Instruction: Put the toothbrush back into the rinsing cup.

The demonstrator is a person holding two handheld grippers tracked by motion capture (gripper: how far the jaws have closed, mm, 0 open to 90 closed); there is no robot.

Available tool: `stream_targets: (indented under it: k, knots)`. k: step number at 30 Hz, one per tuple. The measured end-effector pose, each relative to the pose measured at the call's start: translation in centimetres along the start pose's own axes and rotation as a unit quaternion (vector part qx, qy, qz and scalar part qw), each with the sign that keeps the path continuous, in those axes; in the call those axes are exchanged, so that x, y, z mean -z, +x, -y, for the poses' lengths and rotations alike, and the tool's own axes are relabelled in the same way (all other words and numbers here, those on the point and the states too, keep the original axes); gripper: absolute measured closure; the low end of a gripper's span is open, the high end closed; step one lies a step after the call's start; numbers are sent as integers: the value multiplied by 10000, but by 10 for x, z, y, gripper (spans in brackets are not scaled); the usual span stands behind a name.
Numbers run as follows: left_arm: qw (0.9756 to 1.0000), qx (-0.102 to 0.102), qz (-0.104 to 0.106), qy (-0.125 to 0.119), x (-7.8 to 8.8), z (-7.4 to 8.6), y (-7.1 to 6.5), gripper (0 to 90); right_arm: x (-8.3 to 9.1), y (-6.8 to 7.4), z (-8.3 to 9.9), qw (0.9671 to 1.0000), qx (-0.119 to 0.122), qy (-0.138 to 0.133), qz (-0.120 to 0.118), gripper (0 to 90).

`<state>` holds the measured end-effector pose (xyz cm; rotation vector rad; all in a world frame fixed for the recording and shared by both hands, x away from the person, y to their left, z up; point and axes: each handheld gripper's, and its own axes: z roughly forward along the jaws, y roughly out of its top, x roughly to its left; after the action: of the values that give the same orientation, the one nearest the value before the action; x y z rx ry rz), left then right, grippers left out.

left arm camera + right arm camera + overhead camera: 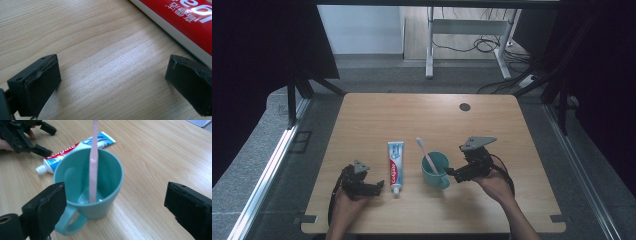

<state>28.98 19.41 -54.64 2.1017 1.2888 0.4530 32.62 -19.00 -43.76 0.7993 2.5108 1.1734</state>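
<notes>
A teal cup (435, 169) (88, 192) stands near the table's front middle with a pink toothbrush (426, 154) (93, 162) leaning inside it. A red, white and blue toothpaste tube (395, 165) (75, 147) (190, 20) lies flat to the cup's left, cap toward the front. My left gripper (379, 187) (112, 85) rests low on the table just left of the tube, open and empty. My right gripper (451, 172) (115, 210) hovers at the cup's right side, open, jaws wider than the cup, handle (67, 223) near its left jaw.
The wooden table (492, 140) has a dark round grommet (465, 107) at the back right. Beyond the far edge stand a white desk frame (467, 30) and loose cables (512, 55) on the floor. In the right gripper view, the left gripper (25, 135) is at the top left.
</notes>
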Motion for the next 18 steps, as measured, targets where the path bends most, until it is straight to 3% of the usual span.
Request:
stream_targets:
  k: [6,18]
  knots:
    - [10000,-1,1,0,0,0,0,0,7,-6,11,9998,-17,120,174,2]
    - [10000,19,-1,-3,0,0,-1,2,15,-9,30,9994,-110,85,313,0]
